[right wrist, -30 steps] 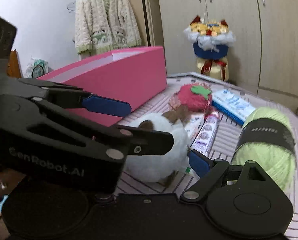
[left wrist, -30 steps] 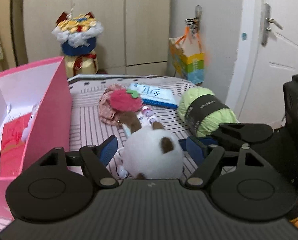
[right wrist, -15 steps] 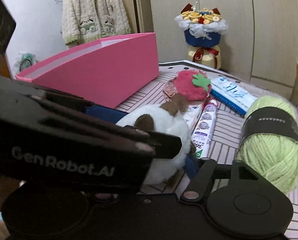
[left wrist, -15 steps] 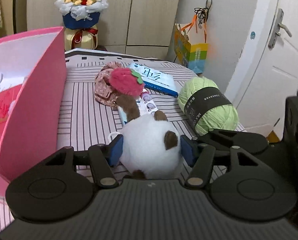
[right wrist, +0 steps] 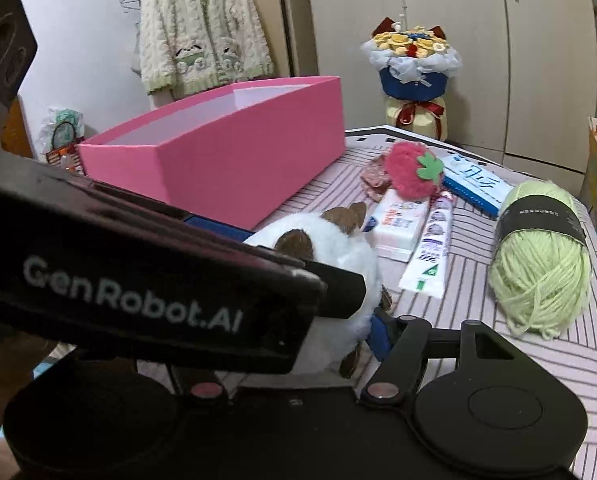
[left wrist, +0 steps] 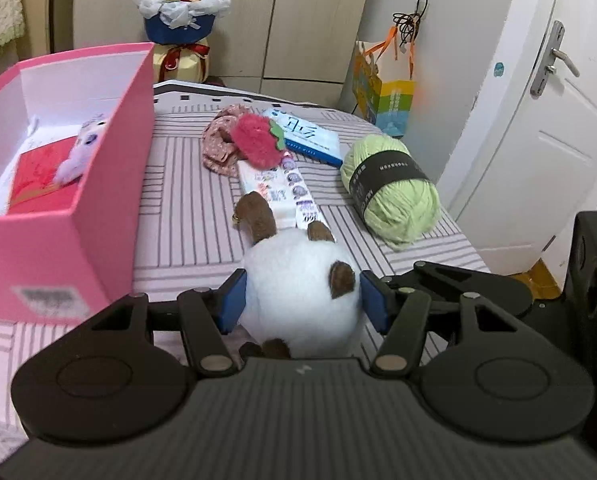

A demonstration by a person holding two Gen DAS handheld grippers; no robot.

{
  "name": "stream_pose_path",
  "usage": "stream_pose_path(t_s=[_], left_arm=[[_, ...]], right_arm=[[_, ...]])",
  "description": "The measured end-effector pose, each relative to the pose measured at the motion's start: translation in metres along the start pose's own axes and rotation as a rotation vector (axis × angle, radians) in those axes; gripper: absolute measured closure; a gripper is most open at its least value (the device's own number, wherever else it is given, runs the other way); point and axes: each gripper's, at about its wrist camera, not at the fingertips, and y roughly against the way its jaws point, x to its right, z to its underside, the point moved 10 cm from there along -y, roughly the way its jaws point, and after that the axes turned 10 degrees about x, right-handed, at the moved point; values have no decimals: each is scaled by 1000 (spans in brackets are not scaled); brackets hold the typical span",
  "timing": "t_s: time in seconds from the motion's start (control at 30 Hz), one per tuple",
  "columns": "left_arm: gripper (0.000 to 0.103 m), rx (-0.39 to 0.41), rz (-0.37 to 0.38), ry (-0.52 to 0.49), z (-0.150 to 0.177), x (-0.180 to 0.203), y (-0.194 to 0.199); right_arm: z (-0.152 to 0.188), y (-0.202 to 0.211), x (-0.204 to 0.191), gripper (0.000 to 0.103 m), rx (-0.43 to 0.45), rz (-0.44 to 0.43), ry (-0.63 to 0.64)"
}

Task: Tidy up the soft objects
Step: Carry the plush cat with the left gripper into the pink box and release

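One small pale plush toy (left wrist: 84, 148) already lies in the pink box (left wrist: 110, 200), both the left claw (left wrist: 300, 300) and the right claw (right wrist: 318, 304) pinch the white plush cat (left wrist: 298, 288) over the tabletop (left wrist: 186, 208), while the strawberry plush (left wrist: 256, 146) and green yarn ball (left wrist: 394, 188) wait.

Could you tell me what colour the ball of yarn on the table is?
Light green yarn with a black label band, clearest in the right wrist view.
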Motion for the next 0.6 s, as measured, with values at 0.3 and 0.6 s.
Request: stream_pose_path(t_s=[0.3,0.6], left_arm=[[44,-53,3,32,3,-4,51],[43,-67,27,97,-15,-36,103]], right_arm=[[-8,30,-39,31,-53,-60,12],[-41,39,-89,31,-95,-146,79]])
